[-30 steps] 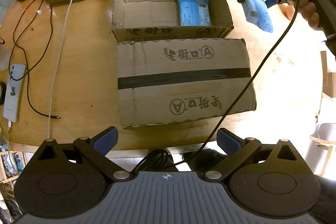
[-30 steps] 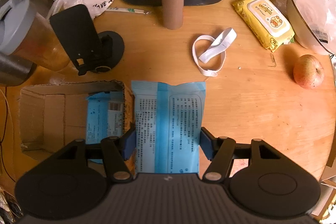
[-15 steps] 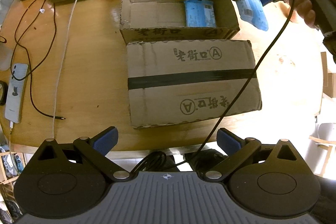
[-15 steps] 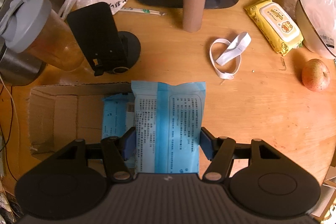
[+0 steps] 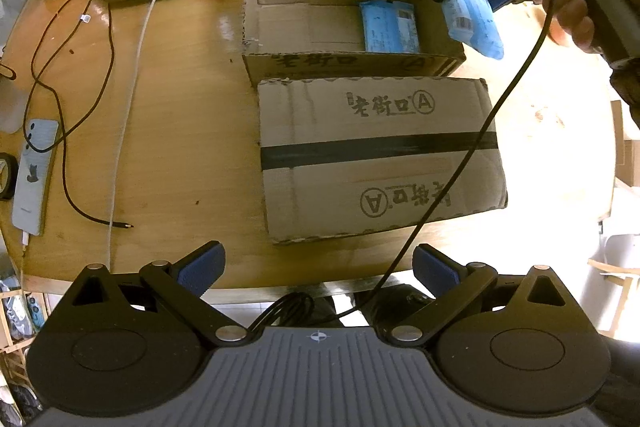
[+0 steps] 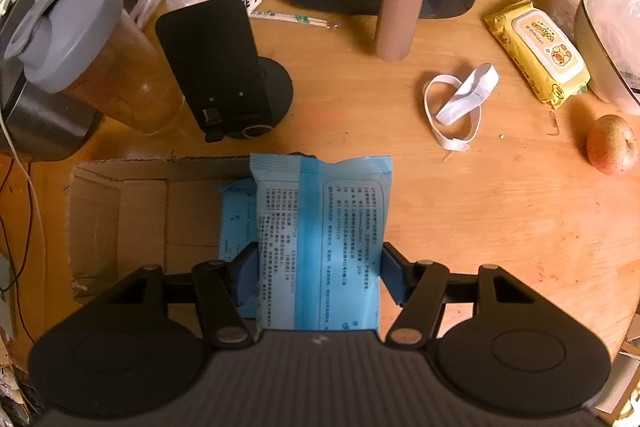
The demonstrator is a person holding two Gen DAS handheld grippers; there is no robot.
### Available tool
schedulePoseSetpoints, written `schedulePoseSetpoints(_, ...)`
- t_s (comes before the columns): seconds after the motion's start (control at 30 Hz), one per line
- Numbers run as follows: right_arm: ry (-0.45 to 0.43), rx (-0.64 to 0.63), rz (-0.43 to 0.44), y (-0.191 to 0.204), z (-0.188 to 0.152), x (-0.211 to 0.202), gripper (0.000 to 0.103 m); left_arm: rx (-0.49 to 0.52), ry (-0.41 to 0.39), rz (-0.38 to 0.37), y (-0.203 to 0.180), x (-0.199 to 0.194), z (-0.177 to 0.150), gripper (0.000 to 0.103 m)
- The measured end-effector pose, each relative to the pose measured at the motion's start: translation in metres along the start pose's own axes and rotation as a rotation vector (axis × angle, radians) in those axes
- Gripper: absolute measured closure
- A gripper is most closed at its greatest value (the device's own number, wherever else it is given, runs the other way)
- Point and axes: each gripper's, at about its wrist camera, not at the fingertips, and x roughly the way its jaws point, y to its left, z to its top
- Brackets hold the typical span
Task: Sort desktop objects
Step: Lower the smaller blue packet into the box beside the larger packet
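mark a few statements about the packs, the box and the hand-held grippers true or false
1. The right hand-held gripper is shut on a blue pack. True.
2. The open cardboard box is empty. False: a blue pack in the box already lies inside.
3. The left hand-held gripper holds nothing. True: its jaws stand open.
4. The apple sits in the box. False: it lies on the table.
5. The yellow wipes pack is held. False: it lies on the table.
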Motion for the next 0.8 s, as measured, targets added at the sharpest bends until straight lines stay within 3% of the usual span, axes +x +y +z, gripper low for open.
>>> schedulePoseSetpoints(0.8, -0.006, 0.007, 0.007, 0.035, -0.006, 0.004, 0.042, -0.018, -0.016, -0.006, 0.024, -0.004, -0.003, 0.000)
